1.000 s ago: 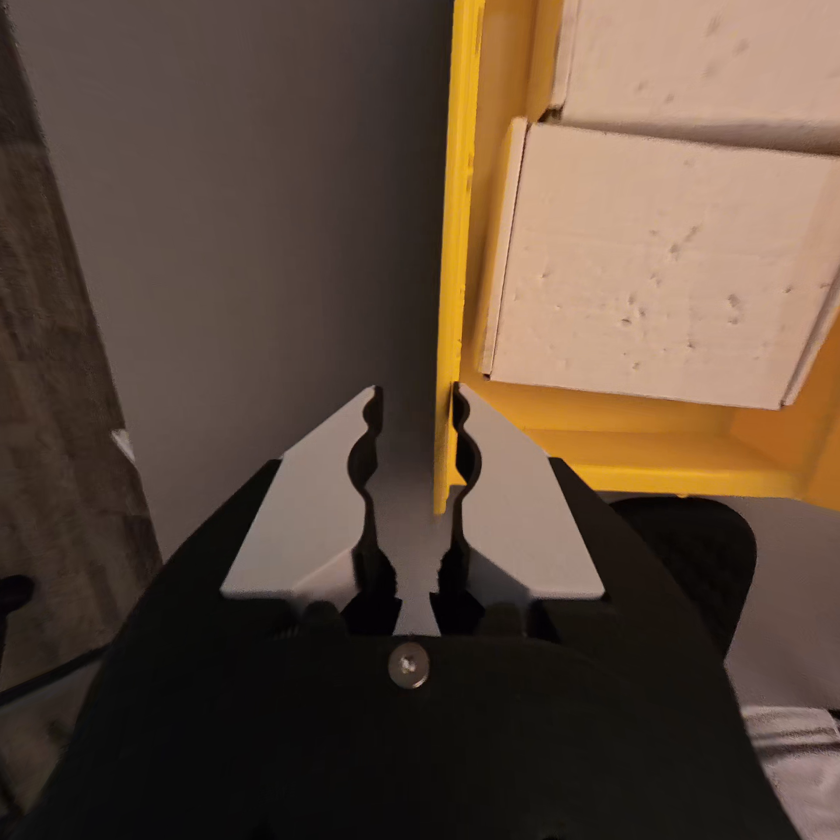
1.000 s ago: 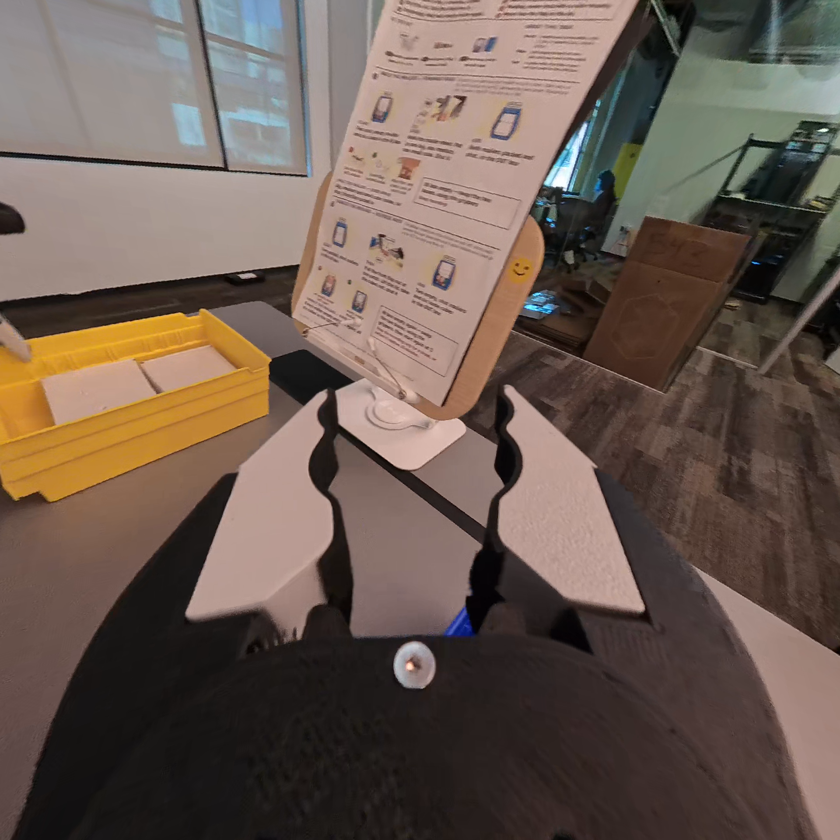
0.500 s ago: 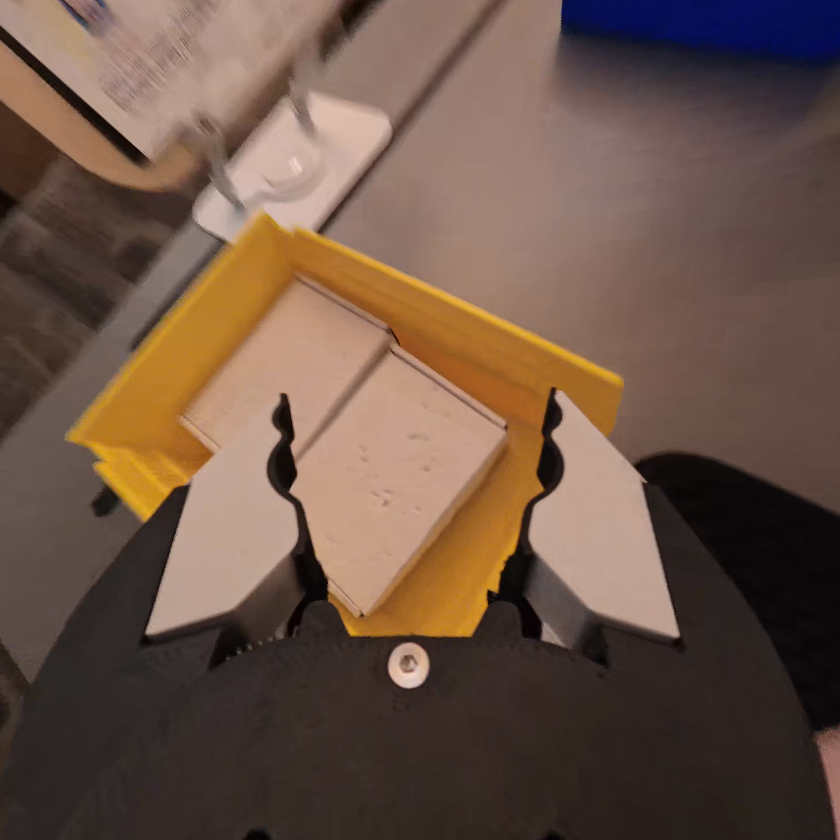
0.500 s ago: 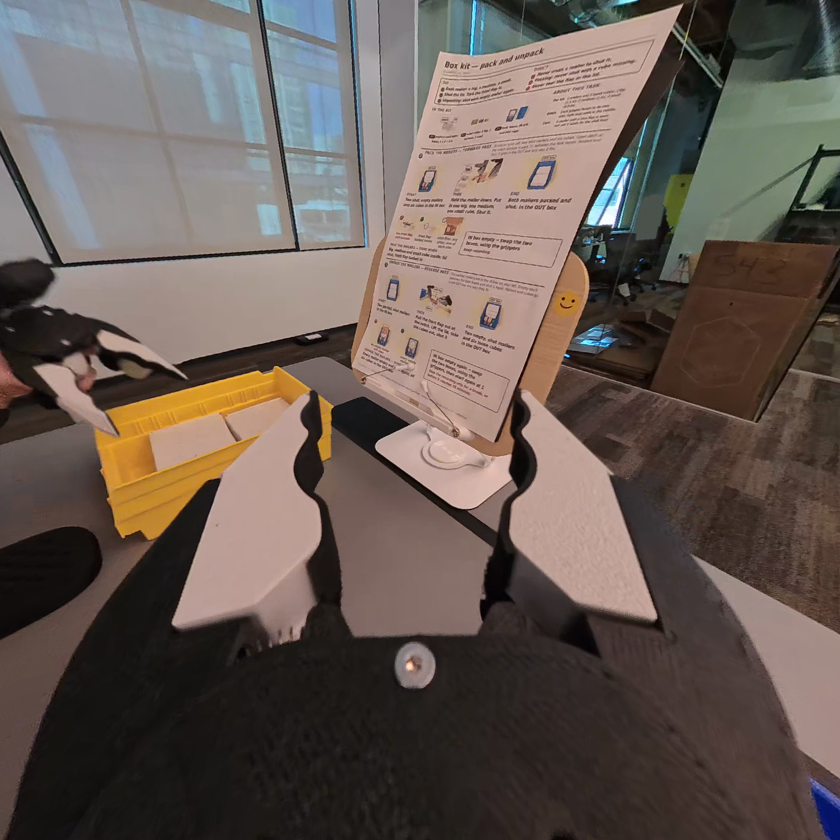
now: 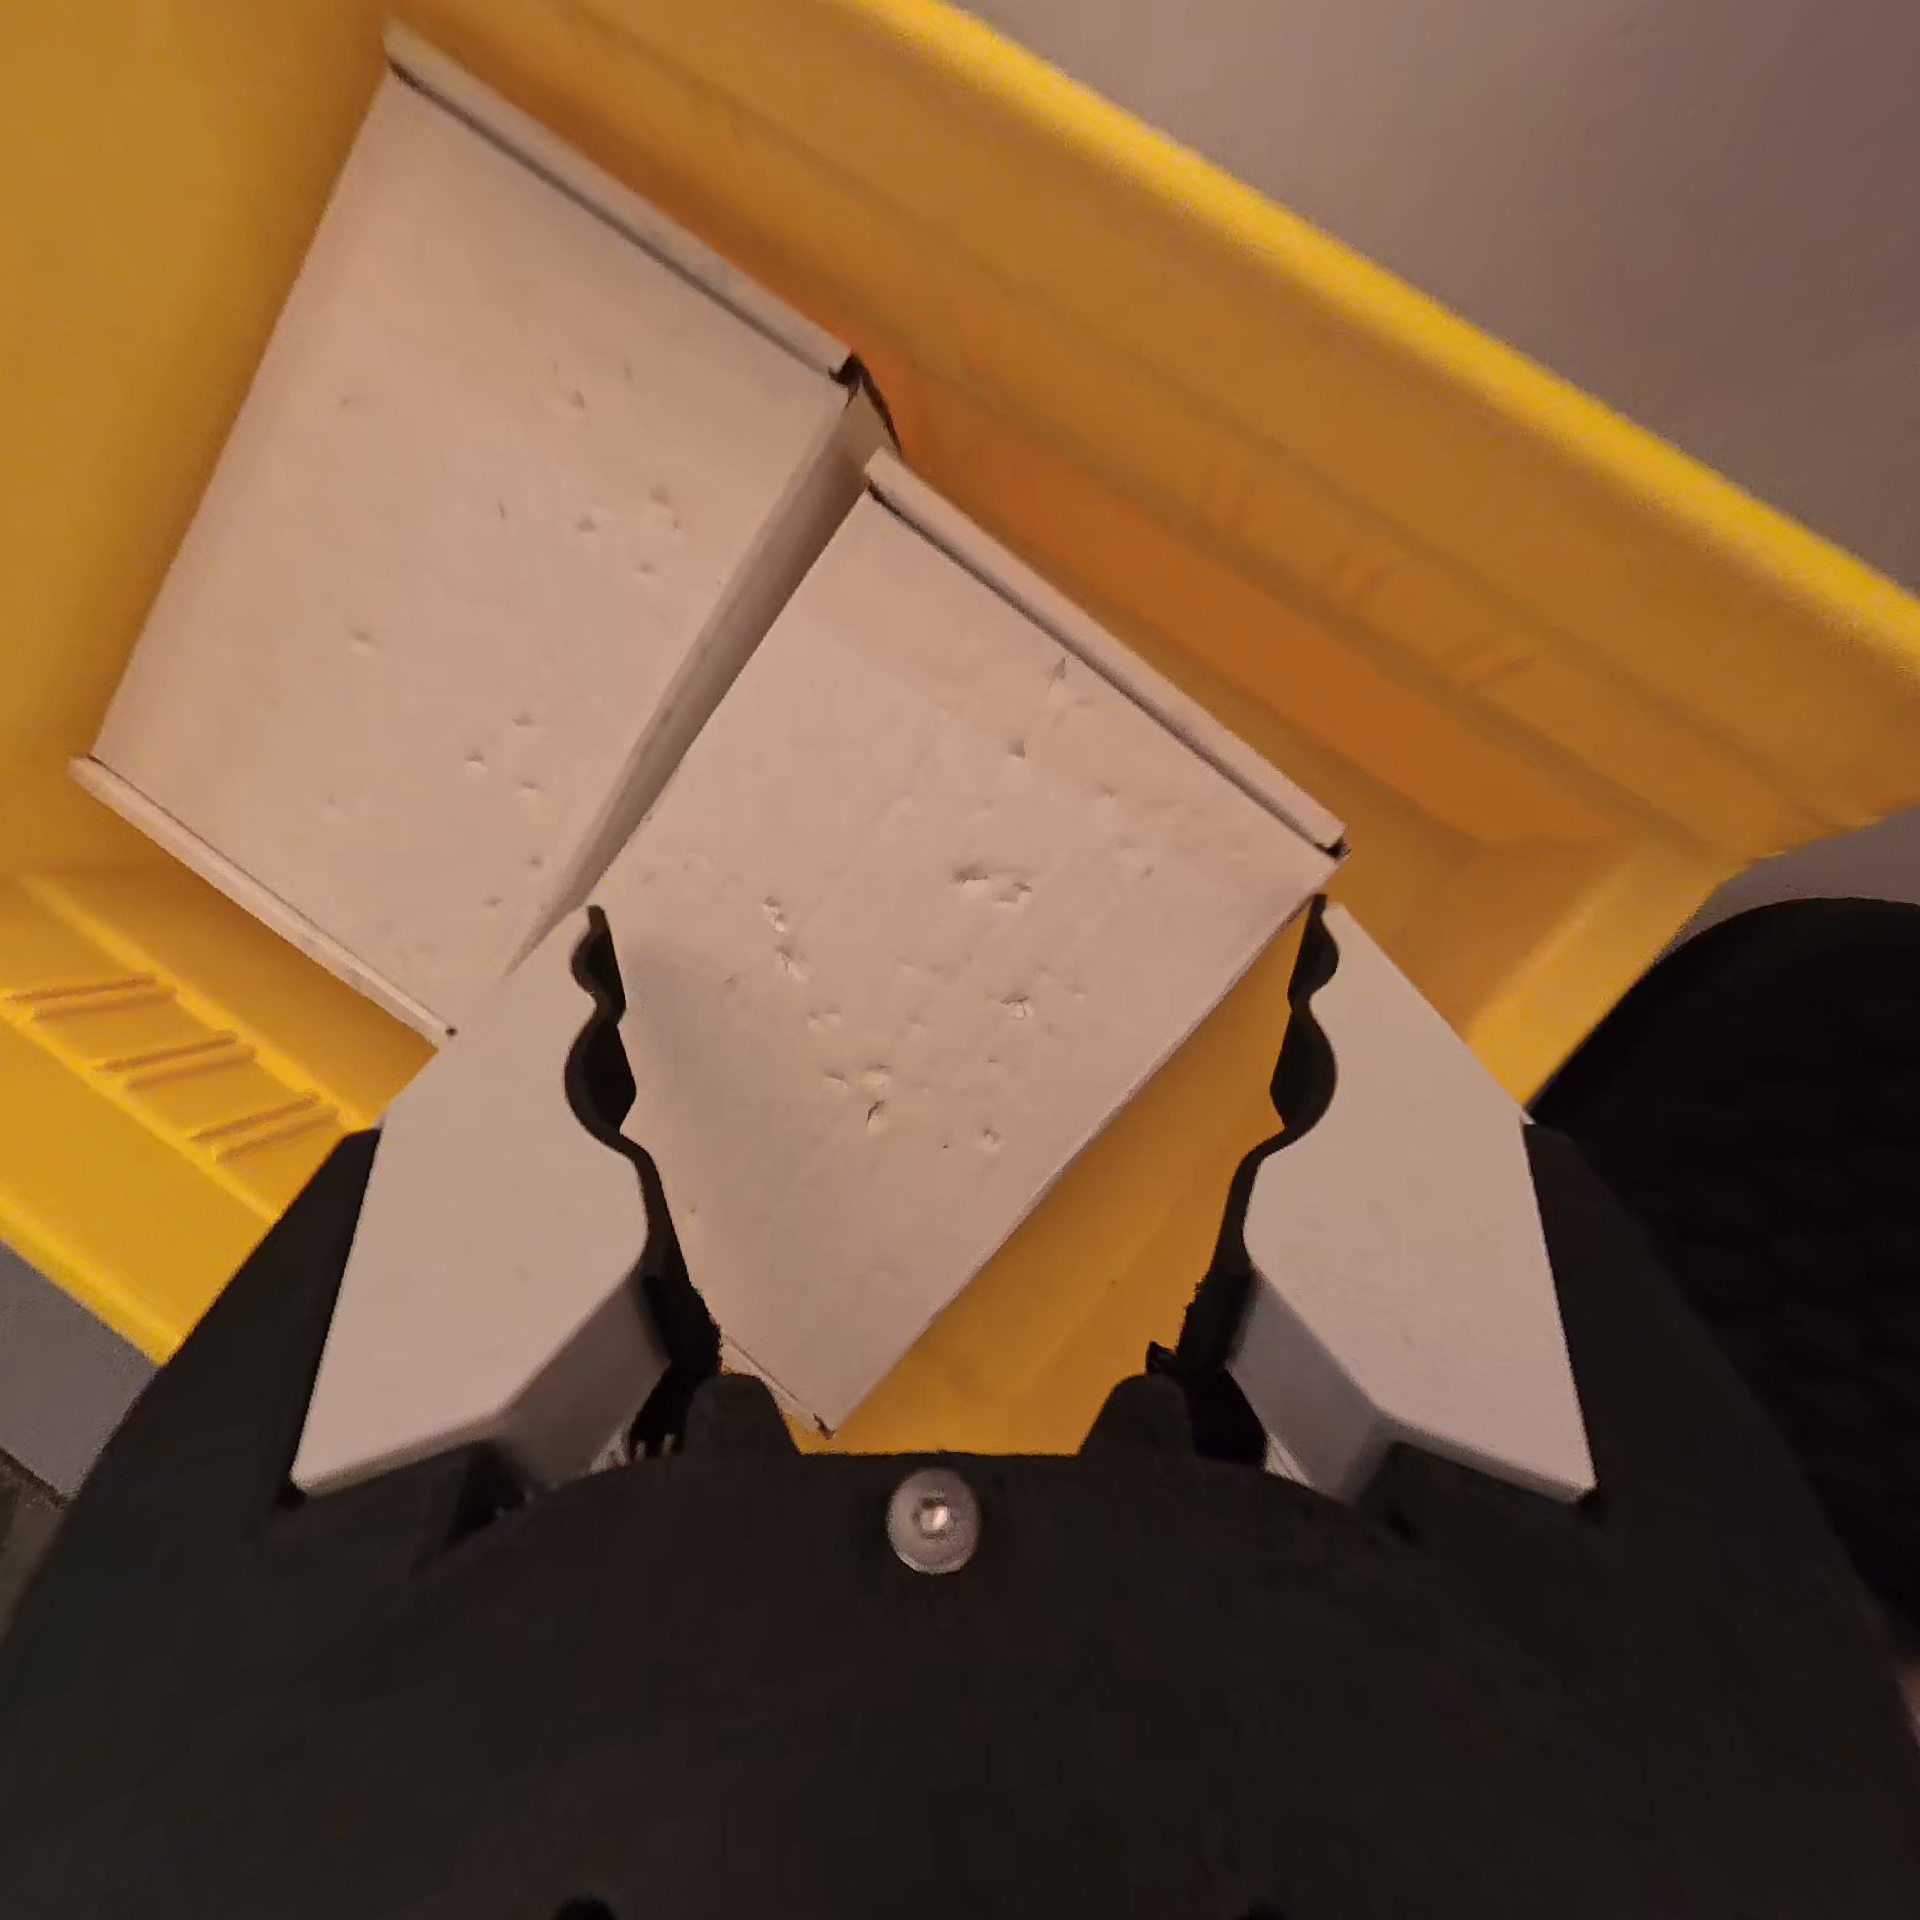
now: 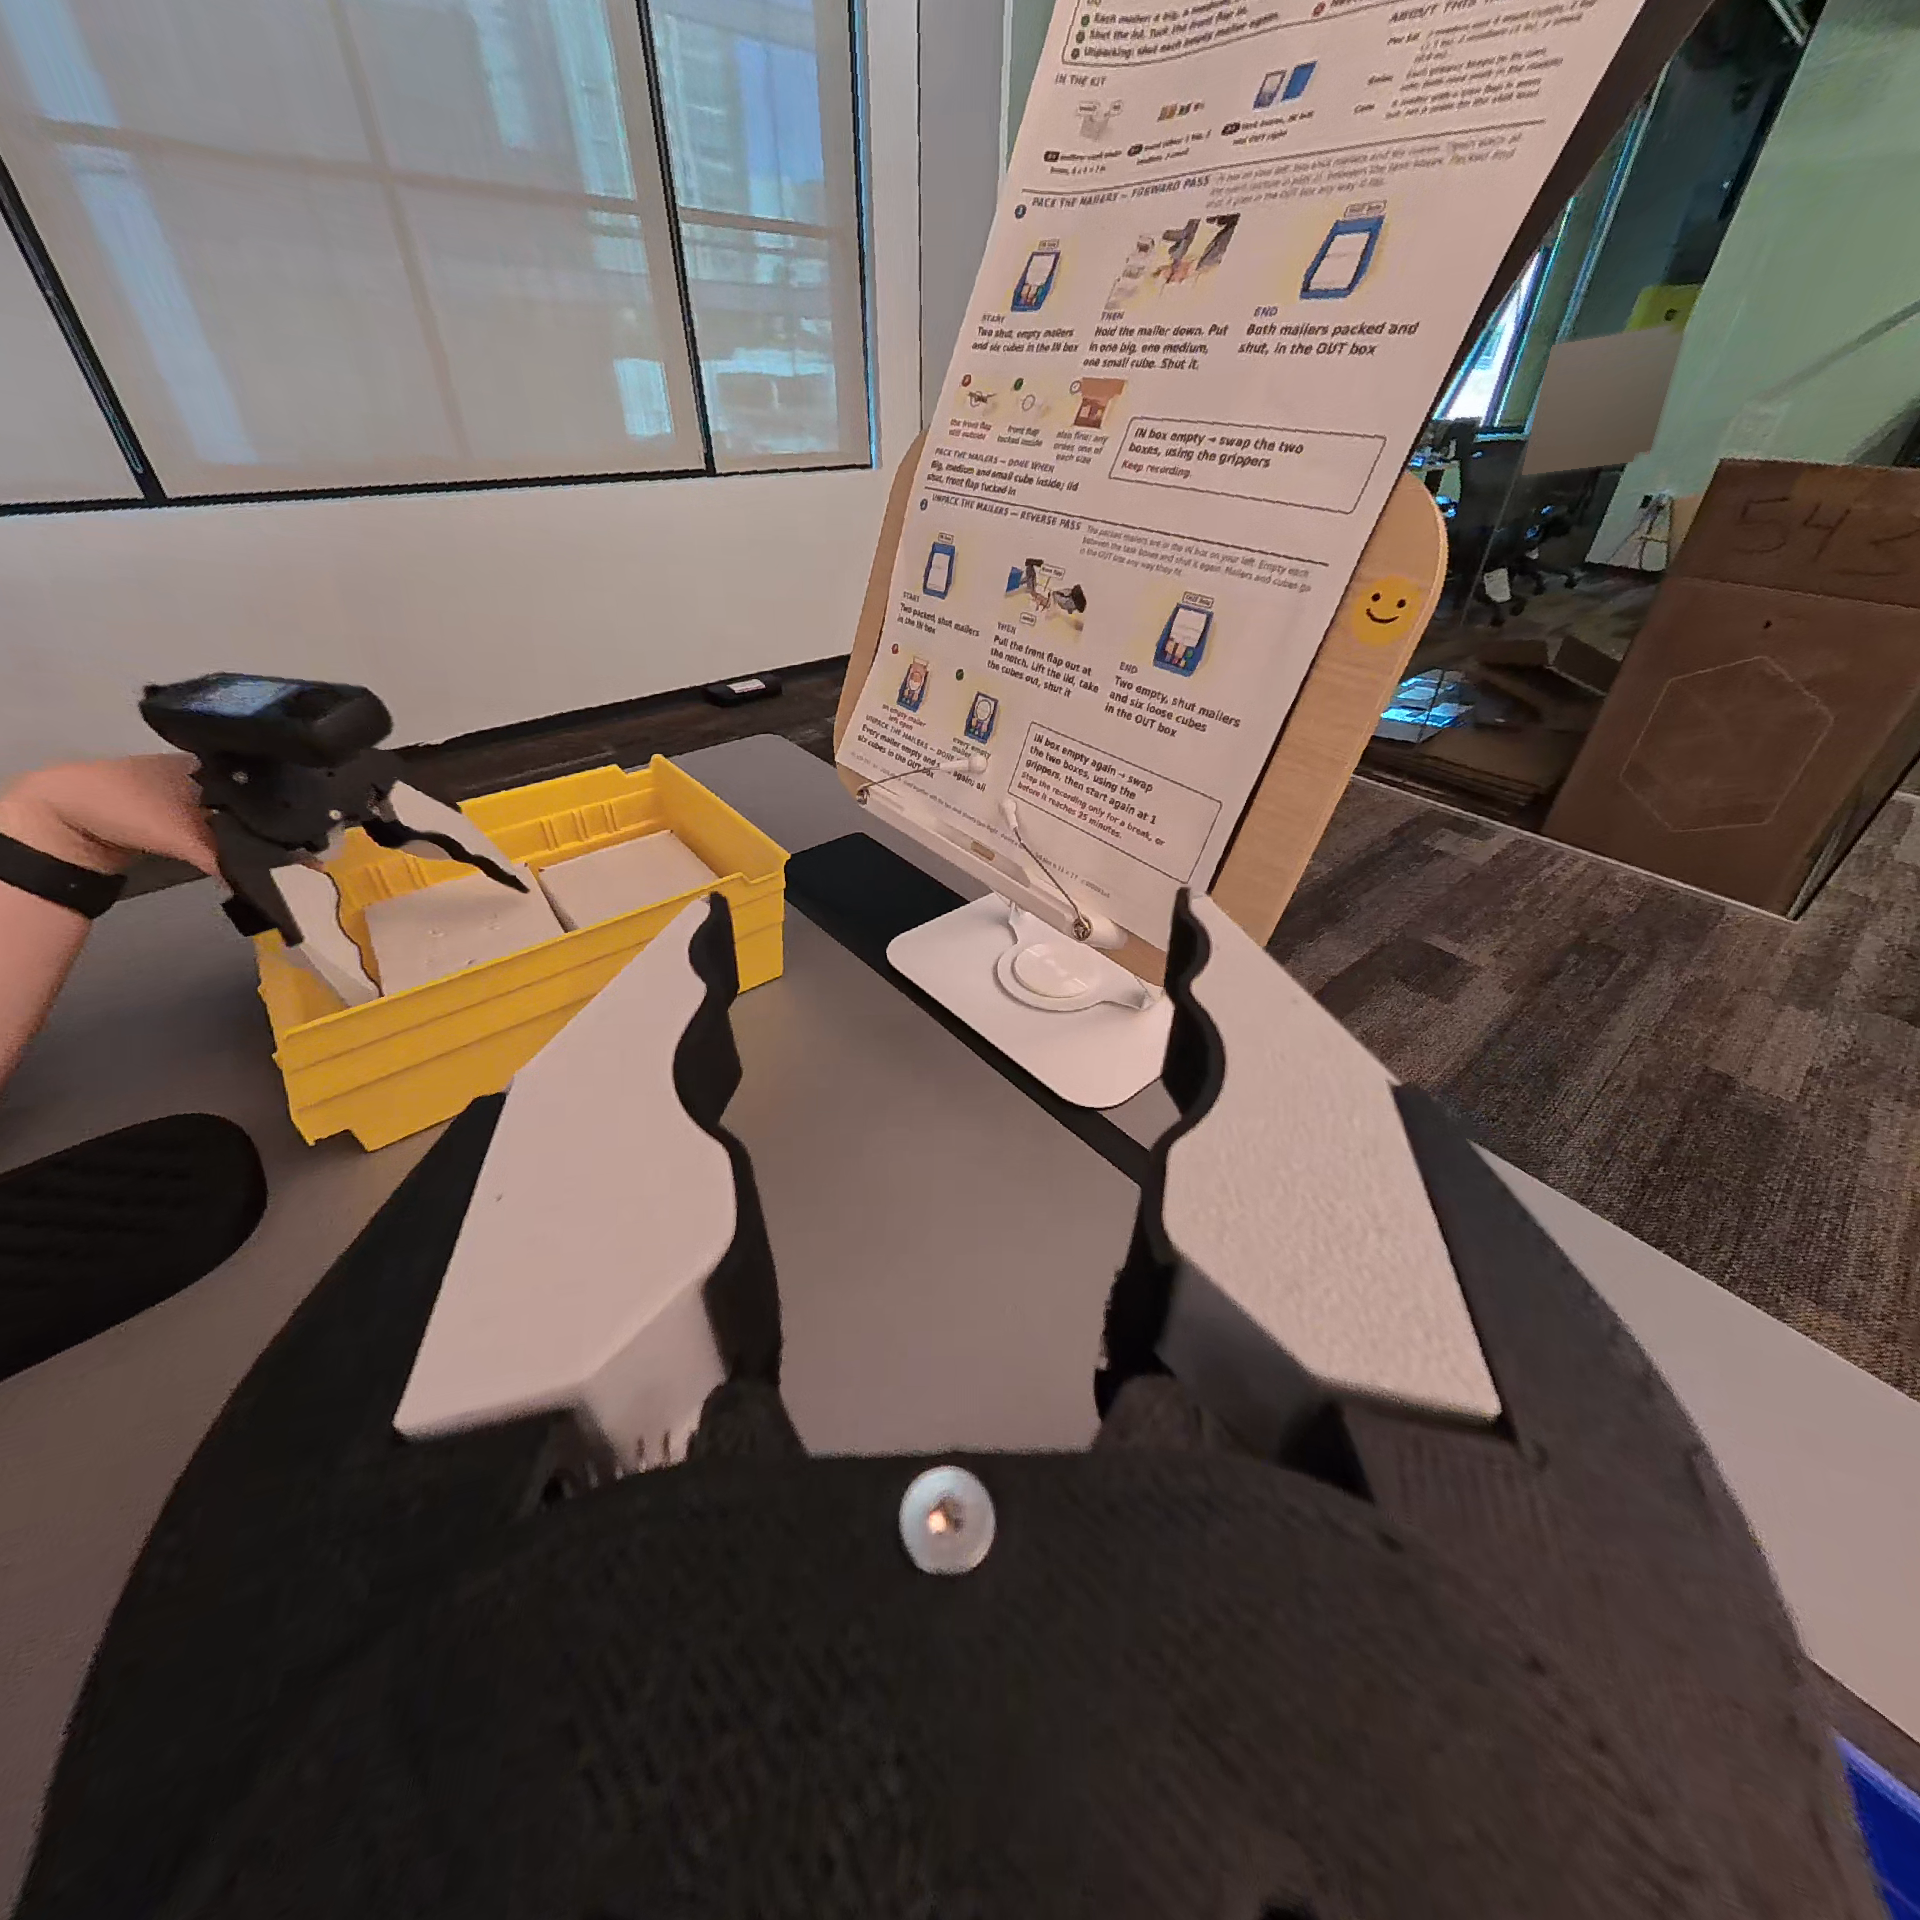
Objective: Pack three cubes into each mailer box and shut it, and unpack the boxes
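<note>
Grey table [image 6: 935, 1195] underneath everything, carpeted floor [image 6: 1558, 987] off to its right. Tall instruction sheet [image 6: 1174, 436] propped on a wooden board with a white stand [image 6: 1039, 987], rising at the far edge of the table. Yellow bin [image 5: 1299, 582] [image 6: 499, 1029] resting on the table left of the stand, well apart from the right gripper. Two shut white mailer boxes lying flat inside the bin, side by side and touching: near mailer box [image 5: 935, 987] [image 6: 457, 925] closer to the person, far mailer box [image 5: 468, 582] [image 6: 623, 873] beyond it. Left gripper [image 5: 951, 1029] [image 6: 405, 914] held by a hand [image 6: 94, 810], lowered into the bin over the near mailer box, fingers spread wide on either side of it, one at each edge; contact with the cardboard impossible to tell. Right gripper [image 6: 951, 997] raised above bare table, fingers apart, nothing between them. Black pad [image 6: 114, 1216] lying on the table at the near left, beside the bin. Sliver of blue [image 6: 1881, 1829] at the lower right corner, too little visible to identify.
</note>
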